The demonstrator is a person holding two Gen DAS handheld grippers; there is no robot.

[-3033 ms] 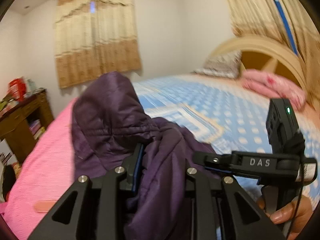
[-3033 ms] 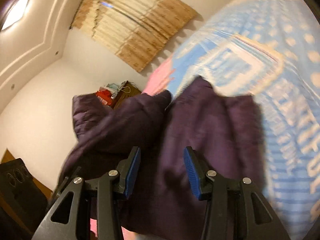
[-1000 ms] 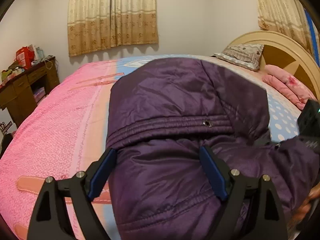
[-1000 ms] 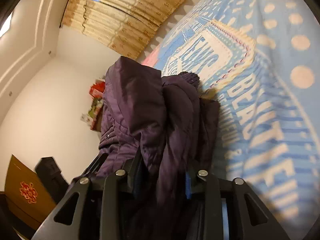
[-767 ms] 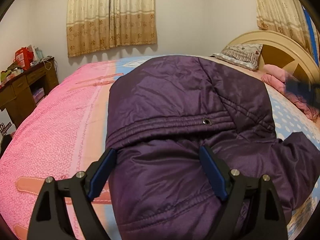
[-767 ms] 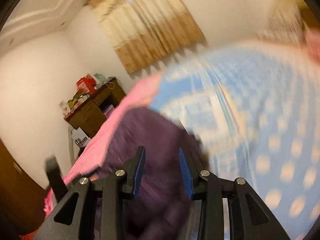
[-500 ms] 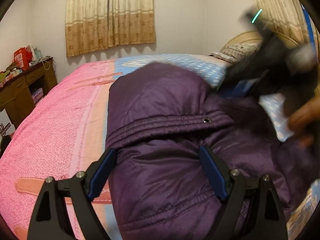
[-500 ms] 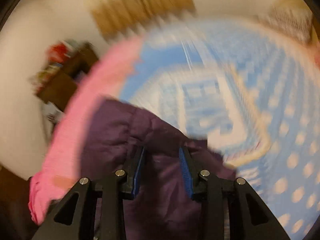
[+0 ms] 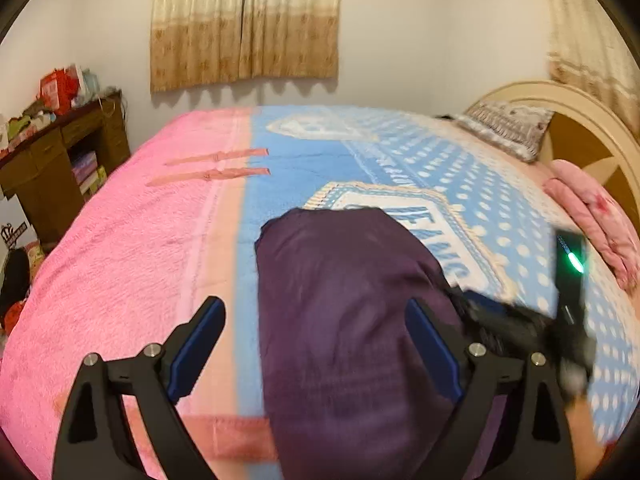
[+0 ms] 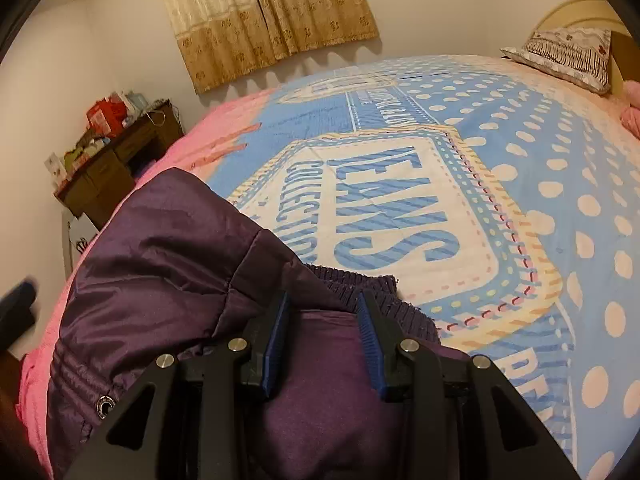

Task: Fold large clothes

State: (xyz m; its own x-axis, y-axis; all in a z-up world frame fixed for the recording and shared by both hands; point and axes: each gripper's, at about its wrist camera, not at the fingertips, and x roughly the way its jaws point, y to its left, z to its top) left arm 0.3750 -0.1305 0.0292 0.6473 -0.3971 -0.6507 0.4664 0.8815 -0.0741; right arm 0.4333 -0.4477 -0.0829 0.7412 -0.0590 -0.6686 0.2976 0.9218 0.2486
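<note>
A dark purple padded jacket (image 9: 340,300) lies bunched on the bed (image 9: 140,240), on the blue half near the pink one. My left gripper (image 9: 314,306) hovers over it with its jaws opening wide. Its left pad is off the cloth over the bedspread and its right pad hangs over the jacket's edge. In the right wrist view, the jacket (image 10: 160,272) fills the lower left, with a knit cuff (image 10: 360,284) just past the fingertips. My right gripper (image 10: 323,298) stands narrow, and purple cloth fills the gap between its pads. In the left wrist view the right gripper (image 9: 520,320) is a blur at the jacket's right side.
A cluttered wooden desk (image 9: 60,152) stands left of the bed, by the wall. A patterned pillow (image 9: 508,128), a curved headboard (image 9: 580,120) and a rolled pink blanket (image 9: 592,216) are at the right. The blue printed bedspread (image 10: 520,160) stretches beyond the jacket. Curtains (image 9: 244,20) hang behind.
My left gripper has drawn back and up from the jacket, jaws a little wider. The right gripper swung round across the bed and came down on the jacket's right side.
</note>
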